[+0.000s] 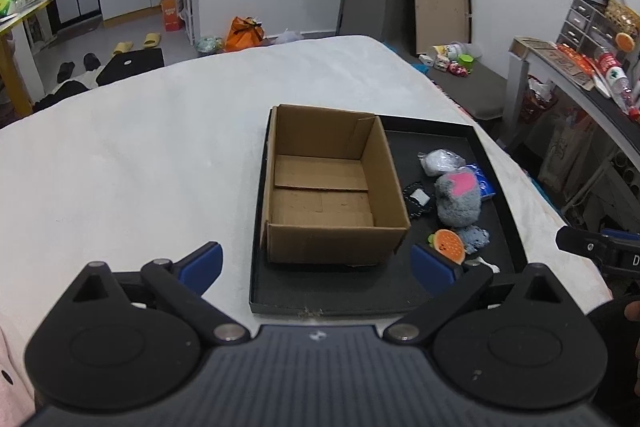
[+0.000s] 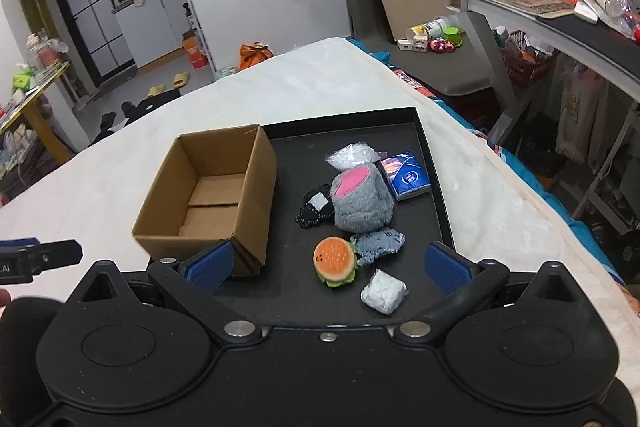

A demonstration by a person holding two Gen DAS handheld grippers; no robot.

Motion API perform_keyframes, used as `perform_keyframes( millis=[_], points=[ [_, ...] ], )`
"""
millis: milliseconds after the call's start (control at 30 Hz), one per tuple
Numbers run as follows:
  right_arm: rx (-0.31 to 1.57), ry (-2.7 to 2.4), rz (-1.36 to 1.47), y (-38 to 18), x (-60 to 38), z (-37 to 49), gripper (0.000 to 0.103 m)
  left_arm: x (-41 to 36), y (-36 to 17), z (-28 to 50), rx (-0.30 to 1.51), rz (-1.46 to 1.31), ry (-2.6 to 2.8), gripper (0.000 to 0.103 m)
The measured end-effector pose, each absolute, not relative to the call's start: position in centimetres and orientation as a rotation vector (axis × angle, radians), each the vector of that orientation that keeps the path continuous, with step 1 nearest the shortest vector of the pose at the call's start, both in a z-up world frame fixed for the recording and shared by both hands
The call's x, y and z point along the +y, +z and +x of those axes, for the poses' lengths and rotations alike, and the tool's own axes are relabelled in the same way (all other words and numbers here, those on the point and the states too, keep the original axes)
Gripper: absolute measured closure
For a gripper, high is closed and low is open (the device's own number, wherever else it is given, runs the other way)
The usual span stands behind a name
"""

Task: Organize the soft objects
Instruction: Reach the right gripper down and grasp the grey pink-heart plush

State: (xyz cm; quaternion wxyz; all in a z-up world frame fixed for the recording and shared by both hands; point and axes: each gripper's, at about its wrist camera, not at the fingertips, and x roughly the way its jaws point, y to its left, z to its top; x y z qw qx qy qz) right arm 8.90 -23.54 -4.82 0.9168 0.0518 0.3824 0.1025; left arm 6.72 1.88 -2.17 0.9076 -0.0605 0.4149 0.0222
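An empty cardboard box (image 1: 332, 187) (image 2: 212, 199) stands on the left of a black tray (image 1: 332, 291) (image 2: 432, 171). To its right on the tray lie a grey plush with a pink patch (image 2: 362, 201) (image 1: 458, 201), a burger plush (image 2: 335, 261) (image 1: 448, 245), a blue-grey knitted piece (image 2: 378, 245), a black pouch (image 2: 316, 211), a white wrapped bundle (image 2: 384, 293), a clear bag (image 2: 352, 155) and a blue tissue pack (image 2: 408, 177). My left gripper (image 1: 318, 267) is open, in front of the box. My right gripper (image 2: 330, 267) is open, just above the burger plush.
The tray lies on a white blanket-covered bed (image 1: 140, 163). The right gripper shows at the right edge of the left wrist view (image 1: 600, 251). A cluttered desk (image 2: 560, 23) stands to the right of the bed. The floor beyond holds slippers and bags.
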Motion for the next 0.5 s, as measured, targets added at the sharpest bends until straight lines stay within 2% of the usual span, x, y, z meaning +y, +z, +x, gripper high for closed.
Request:
perform_keyframes(
  millis=[500],
  points=[
    [0.815, 0.171, 0.141, -7.7, -22.7, 14.2, 0.000, 3.1, -4.8, 11.4, 0.877, -0.144, 0.108, 0.004]
  ],
)
